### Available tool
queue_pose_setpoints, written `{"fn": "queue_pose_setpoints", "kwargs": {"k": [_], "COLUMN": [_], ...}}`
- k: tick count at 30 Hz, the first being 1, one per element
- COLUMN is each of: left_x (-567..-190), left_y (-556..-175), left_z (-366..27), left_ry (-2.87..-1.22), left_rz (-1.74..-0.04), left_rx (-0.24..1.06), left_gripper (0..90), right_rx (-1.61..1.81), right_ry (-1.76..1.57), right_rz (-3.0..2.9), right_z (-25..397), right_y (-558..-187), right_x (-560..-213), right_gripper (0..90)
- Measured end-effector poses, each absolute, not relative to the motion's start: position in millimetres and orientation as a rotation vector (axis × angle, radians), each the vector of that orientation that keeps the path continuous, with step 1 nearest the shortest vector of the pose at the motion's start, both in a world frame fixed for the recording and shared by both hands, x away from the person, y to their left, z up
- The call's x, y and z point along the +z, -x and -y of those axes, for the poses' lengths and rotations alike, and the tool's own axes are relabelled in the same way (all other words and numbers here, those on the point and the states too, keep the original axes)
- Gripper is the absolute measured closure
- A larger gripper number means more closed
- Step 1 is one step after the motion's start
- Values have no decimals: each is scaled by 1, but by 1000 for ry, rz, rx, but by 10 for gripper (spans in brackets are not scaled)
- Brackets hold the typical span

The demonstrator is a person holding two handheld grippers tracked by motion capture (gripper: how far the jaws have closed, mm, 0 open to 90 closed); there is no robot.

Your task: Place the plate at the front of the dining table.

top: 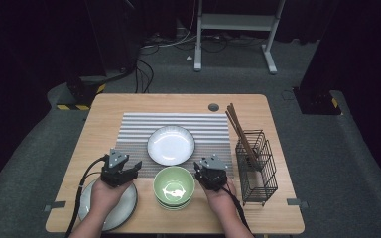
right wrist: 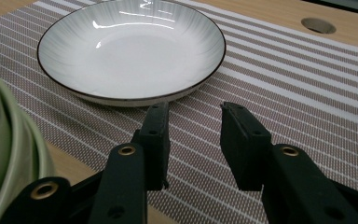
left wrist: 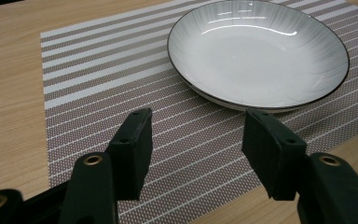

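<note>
The left gripper [top: 127, 171] and right gripper [top: 206, 173] hover with jaws apart and empty, the white plate [top: 171, 145] lying just ahead of both on the striped mat [top: 134, 130]. Glazed ceramic, it looks stiff, slippery, breakable and fairly heavy. Its thin raised rim nearest the jaws seems the best hold.

The room is dark, its walls lost behind black curtains [top: 362, 44]. A grey carpet [top: 317, 148] covers the floor. A wooden worktop [top: 106, 111] stands lit in the middle. Behind it stands a white desk frame [top: 238, 22], with cables [top: 146, 69] trailing over the carpet. Black bases with yellow-black tape [top: 77, 99] sit at both sides.
</note>
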State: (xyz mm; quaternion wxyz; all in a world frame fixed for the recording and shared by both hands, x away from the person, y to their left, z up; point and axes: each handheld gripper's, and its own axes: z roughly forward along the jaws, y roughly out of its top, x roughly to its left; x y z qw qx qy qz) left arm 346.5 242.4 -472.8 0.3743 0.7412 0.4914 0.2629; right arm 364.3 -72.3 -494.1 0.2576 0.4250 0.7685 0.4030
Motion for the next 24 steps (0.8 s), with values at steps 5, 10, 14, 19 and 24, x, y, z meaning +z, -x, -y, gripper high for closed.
{"fn": "queue_pose_setpoints", "kwargs": {"k": [5,10,14,19,24], "left_x": [-471,-470,-469,-472,-471], "left_y": [-342,-338,-336,-335,-332], "left_z": [-239,-241,-242,-240,-238], "left_ry": [-1909,-1917,-1924,-1941,-1967], "left_rz": [-1233,-1231,-1228,-1242,-1252], "left_rx": [672,657,661,628,624], "left_gripper": [419,430,427,436,431], "right_rx": [1084,1064,1061,1043,1043], "right_ry": [-1168,-1202,-1210,-1188,-1141], "right_rz": [-2083,-2070,-2068,-2081,-2093], "right_z": [78,85,89,90,91], "right_y": [-353,-342,-333,-324,-321], "right_x": [-496,-499,-504,-509,-514], "right_gripper": [612,594,592,595,612]}}
